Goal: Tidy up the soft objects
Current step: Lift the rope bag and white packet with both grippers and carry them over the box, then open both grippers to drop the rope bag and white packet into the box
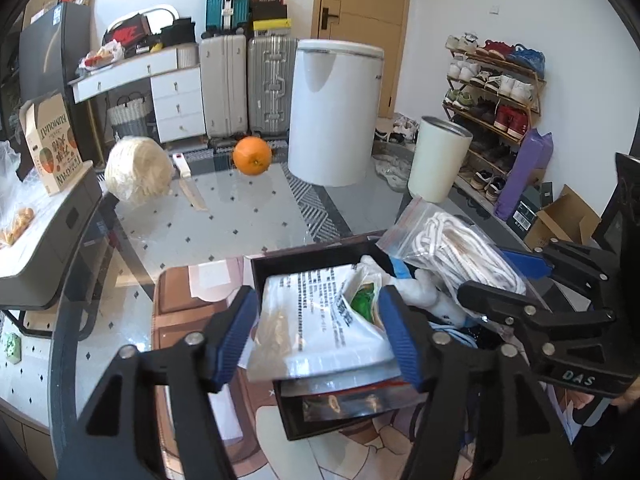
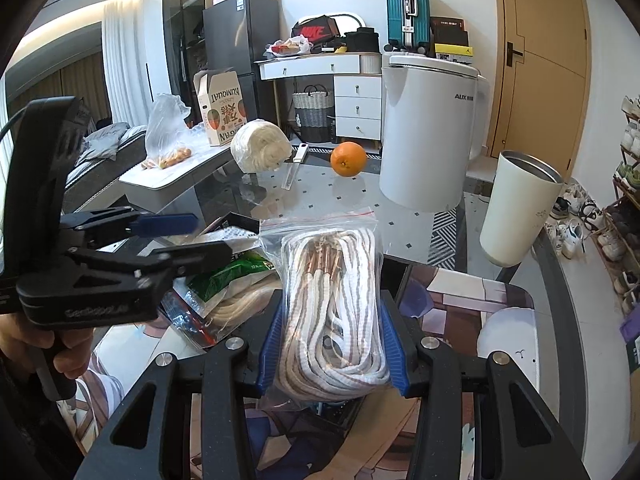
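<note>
My left gripper (image 1: 320, 336) is shut on a white printed plastic packet (image 1: 316, 320) and holds it over a black box (image 1: 316, 420) on the illustrated mat. My right gripper (image 2: 332, 340) is shut on a clear zip bag of white-and-brown rope (image 2: 332, 300); the bag also shows in the left wrist view (image 1: 460, 248) at the box's right side. A white plush piece (image 1: 420, 292) and dark items lie in the box. A green-labelled packet (image 2: 236, 276) lies under the left gripper in the right wrist view. A wrapped ball of pale cord (image 1: 138, 172) sits far left on the glass table.
An orange (image 1: 253, 156), a white appliance (image 1: 332, 112) and a cream tumbler (image 1: 438, 158) stand at the table's back. A strip-shaped tool (image 1: 188, 184) lies by the cord ball. A grey side unit (image 1: 44, 248) with a carton is on the left. A shoe rack (image 1: 496, 96) stands right.
</note>
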